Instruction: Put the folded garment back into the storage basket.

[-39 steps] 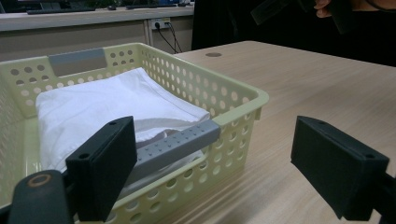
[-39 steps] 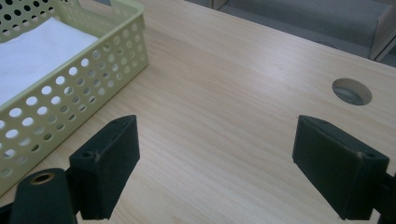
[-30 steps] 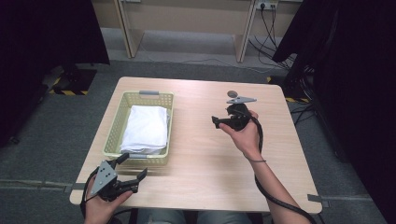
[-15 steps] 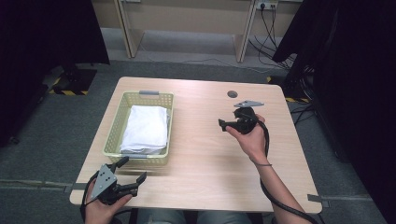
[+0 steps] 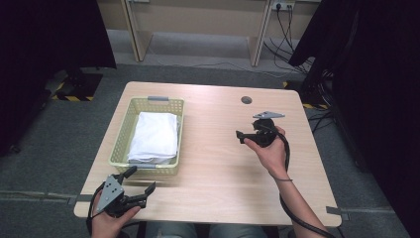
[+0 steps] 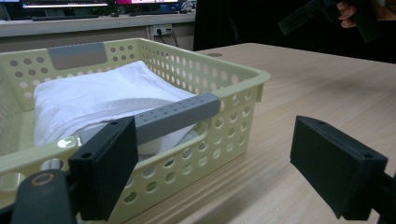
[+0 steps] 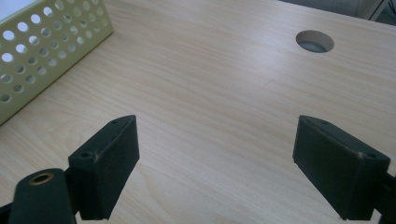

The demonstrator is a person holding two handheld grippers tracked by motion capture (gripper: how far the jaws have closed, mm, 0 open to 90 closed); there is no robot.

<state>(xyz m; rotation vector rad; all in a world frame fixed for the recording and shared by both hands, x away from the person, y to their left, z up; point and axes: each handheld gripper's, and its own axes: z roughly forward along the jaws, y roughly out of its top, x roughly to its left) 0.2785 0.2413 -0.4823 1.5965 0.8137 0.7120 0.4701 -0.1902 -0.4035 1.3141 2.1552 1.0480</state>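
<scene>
Facing basket [image 6: 187, 112], left hand-held gripper [image 6: 215, 168]

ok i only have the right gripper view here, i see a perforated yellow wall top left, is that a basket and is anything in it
Observer: Yes, a pale yellow perforated plastic basket; a folded white cloth lies inside it.
Operator: does the basket have handles
Observer: Grey handle bars sit on its two short ends; the left gripper view shows the near grey handle just above the cloth.
Operator: where's the left gripper
Observer: The left gripper hangs at the near table edge, just short of the basket's near end, jaws open with nothing between them.
Operator: and mine from above
Observer: The right gripper is over bare wooden table, right of the basket, jaws pointing toward it.
</scene>
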